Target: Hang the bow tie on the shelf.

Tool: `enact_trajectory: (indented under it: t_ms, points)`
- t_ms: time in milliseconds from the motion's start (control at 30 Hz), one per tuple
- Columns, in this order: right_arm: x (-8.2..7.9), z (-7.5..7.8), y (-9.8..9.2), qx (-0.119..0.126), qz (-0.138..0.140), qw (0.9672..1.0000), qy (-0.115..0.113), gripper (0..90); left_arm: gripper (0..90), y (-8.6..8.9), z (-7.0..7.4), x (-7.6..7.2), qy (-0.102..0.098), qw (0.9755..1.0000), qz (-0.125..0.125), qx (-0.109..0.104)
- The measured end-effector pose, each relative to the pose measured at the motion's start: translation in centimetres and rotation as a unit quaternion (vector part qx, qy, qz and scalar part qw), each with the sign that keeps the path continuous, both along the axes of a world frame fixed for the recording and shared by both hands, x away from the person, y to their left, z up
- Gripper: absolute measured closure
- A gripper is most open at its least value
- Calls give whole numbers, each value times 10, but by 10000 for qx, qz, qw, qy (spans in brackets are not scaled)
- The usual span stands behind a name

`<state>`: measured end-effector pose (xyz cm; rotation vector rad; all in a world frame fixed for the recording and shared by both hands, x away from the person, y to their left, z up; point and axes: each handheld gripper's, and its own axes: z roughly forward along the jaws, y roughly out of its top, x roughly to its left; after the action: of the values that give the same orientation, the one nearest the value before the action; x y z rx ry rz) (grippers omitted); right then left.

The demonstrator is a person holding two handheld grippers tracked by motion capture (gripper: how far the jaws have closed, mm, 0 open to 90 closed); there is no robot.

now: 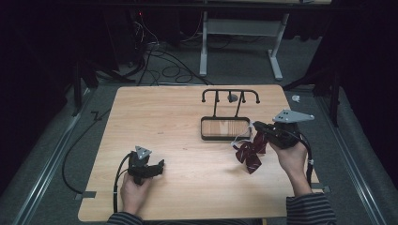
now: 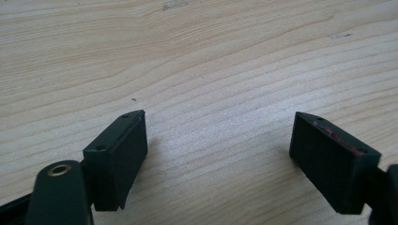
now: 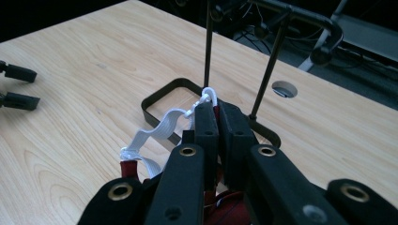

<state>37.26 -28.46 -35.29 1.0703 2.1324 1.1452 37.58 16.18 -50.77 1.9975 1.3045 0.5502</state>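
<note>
Right gripper (image 3: pixel 217 110) is clamped tight on the white elastic strap (image 3: pixel 155 133) of a dark red striped bow tie (image 1: pixel 249 154), so the bow dangles below the jaws, just above the table (image 1: pixel 164 117). Pinching the strap looks like a way to keep a loop free for the hooks of the black stand (image 1: pixel 229 96) just beyond. Left gripper (image 2: pixel 218 140) sits low over bare wood, wide open, holding nothing, well apart.
</note>
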Motion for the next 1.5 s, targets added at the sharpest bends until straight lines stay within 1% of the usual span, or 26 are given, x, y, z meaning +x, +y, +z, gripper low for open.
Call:
enact_trajectory:
  t_ms: [33,200,300,400,433,467,533,633,700,767,800,900,933,1033,1200,1300,1400,1500]
  points:
    - [0,4,2,2,18,10000,-34,886,200,0,0,0,0,10000,0,1]
    - [2,10,7,47,67,10000,-54,886,202,0,0,0,3,10000,-2,-10]
    - [4,14,12,27,154,9998,-92,886,204,0,0,0,4,10000,2,-15]
    - [5,16,13,21,194,9997,-125,886,204,0,0,0,12,10000,2,-13]
    - [5,17,12,48,212,9997,-138,886,204,0,0,0,13,10000,-1,-12]
    - [6,18,10,136,227,9996,-137,885,204,0,0,0,13,10000,0,-12]
    - [9,19,8,240,236,9994,-113,886,205,0,0,0,13,10000,2,-16]
    - [13,22,9,240,326,9991,-87,886,205,0,0,1,16,10000,15,-16]
    - [16,26,13,66,387,9992,-64,886,205,0,0,1,16,10000,18,-14]
    - [21,30,15,-24,507,9987,-56,886,205,0,0,1,16,10000,20,-13]
    - [21,30,15,-24,507,9987,-56,886,205,0,0,1,16,10000,23,-11]
    - [28,32,17,-51,605,9981,26,886,204,0,0,1,12,10000,40,-4]
    - [29,33,19,-112,607,9981,21,886,205,0,0,1,11,10000,45,-3]
    - [29,35,24,-194,599,9980,-12,886,204,-1,0,1,-10,10000,66,5]
    - [29,42,30,-169,474,9987,-105,886,204,-1,0,1,-17,10000,61,18]
    - [28,45,35,-202,382,9989,-169,886,203,-1,0,0,-5,10000,23,13]
    - [28,47,42,-348,354,9986,-200,886,202,0,0,-1,-3,10000,-14,9]
    - [31,48,48,-411,336,9984,-171,886,202,1,0,-2,2,10000,-50,6]
